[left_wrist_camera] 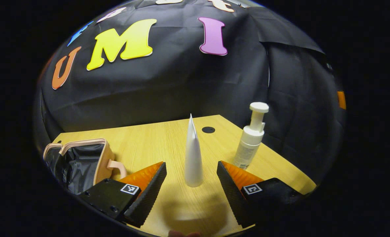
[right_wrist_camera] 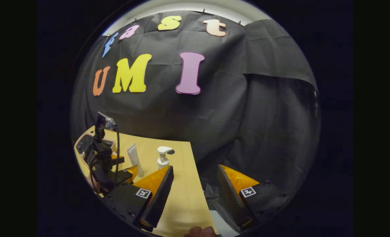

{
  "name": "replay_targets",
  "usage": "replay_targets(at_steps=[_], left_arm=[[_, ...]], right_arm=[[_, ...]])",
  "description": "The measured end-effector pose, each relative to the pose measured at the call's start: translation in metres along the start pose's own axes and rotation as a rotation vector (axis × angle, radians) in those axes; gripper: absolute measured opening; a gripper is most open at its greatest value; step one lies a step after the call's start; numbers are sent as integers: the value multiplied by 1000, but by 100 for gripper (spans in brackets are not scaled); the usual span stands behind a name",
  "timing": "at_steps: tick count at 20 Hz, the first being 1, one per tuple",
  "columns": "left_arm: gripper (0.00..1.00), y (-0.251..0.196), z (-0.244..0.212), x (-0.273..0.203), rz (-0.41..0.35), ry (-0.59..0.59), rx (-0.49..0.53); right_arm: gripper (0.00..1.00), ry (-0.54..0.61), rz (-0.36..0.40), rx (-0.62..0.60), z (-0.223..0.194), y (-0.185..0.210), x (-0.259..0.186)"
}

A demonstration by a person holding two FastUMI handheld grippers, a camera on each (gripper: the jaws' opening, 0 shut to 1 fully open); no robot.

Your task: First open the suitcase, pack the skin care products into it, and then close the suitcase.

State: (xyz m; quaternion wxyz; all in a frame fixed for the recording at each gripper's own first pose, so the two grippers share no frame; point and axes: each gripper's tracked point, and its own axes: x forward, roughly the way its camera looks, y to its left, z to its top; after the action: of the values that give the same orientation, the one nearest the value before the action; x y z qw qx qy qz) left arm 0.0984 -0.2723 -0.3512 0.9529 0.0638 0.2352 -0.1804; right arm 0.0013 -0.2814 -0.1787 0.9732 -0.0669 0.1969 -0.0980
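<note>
Left gripper view: packing step, left gripper [left_wrist_camera: 191, 187] wide open, empty, straddling upright white plastic tube [left_wrist_camera: 193, 158]; closing on it seems next, then carrying it to the open beige suitcase [left_wrist_camera: 83, 163] left of the tube.

1. The bench [left_wrist_camera: 155, 138] looks like pale wood-grain laminate, smooth with a soft sheen.
2. The white tube [left_wrist_camera: 193, 158] is smooth, matt plastic.
3. The pump bottle [left_wrist_camera: 249, 144] is white plastic, slightly glossy.
4. The suitcase [left_wrist_camera: 101, 161] has a smooth beige shell and a shiny, crinkled black lining.
</note>
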Motion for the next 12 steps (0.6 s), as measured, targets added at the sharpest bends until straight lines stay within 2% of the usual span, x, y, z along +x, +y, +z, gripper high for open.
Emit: replay_targets(at_steps=[4,5,8,11,12], left_arm=[[97,-2,-16,33,-10,45,-11],[89,-1,-20,39,-11,59,-20],[83,2,-22,52,-15,79,-24],[65,-1,-21,60,-40,81,-22],[53,0,-20,62,-41,77,-9]], right_arm=[[80,23,14,8,-13,4,19],[80,30,17,8,-17,5,23],[80,47,24,11,-25,6,31],[80,60,35,13,-35,10,41],[80,65,41,7,-40,12,45]])
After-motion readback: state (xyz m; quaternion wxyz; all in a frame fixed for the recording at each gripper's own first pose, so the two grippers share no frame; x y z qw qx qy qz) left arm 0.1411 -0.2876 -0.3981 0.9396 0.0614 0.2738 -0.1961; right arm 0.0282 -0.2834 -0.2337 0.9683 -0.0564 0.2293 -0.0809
